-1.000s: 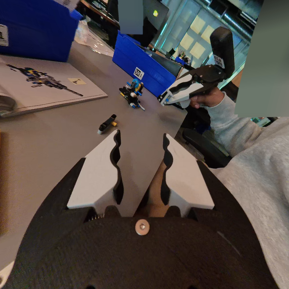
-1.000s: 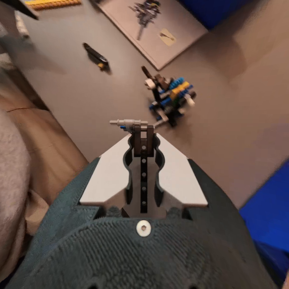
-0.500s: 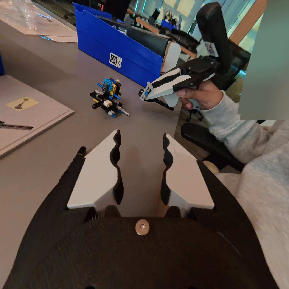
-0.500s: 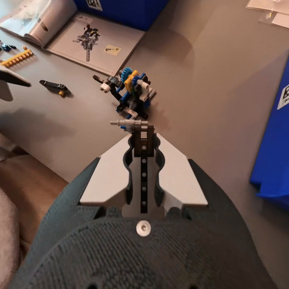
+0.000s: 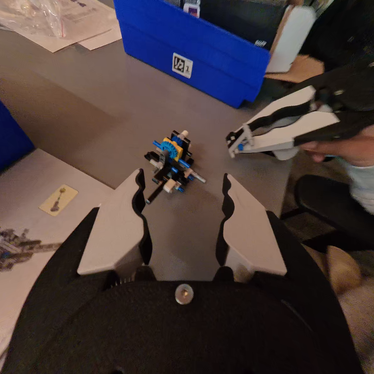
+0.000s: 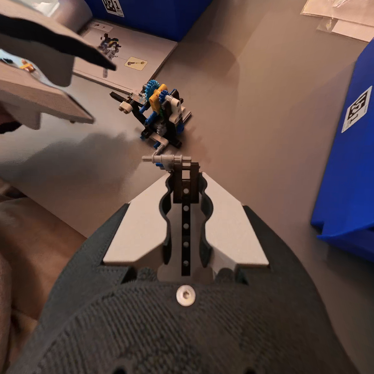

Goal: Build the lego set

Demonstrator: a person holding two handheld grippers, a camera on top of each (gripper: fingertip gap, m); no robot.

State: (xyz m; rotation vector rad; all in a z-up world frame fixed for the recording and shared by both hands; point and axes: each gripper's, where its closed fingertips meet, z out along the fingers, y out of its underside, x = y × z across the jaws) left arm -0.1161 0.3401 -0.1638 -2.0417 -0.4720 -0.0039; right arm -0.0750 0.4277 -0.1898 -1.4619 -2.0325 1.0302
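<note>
A small lego assembly [image 5: 172, 162] of black beams, blue gears and a yellow block stands on the grey table; it also shows in the right wrist view [image 6: 159, 113]. My left gripper [image 5: 183, 178] is open and empty, just short of the assembly. My right gripper [image 6: 185, 176] is shut on a black beam sub-assembly [image 6: 185, 194] with a grey axle piece [image 6: 166, 158] across its tip, held a little short of the assembly. In the left wrist view the right gripper [image 5: 240, 139] hovers to the assembly's right. In the right wrist view the left gripper's fingers [image 6: 50, 91] hang at the upper left.
An open instruction booklet [image 5: 40, 198] lies left of the assembly, also in the right wrist view [image 6: 129, 54]. A blue bin [image 5: 192, 50] stands behind, another [image 6: 344, 162] at the right. Papers and plastic bags [image 5: 50, 22] lie at the far left. The table edge [image 5: 283, 192] runs at the right.
My left gripper has swung toward the lego assembly, which now sits just beyond its fingertips. My right gripper has moved closer to the assembly, still holding the beam piece.
</note>
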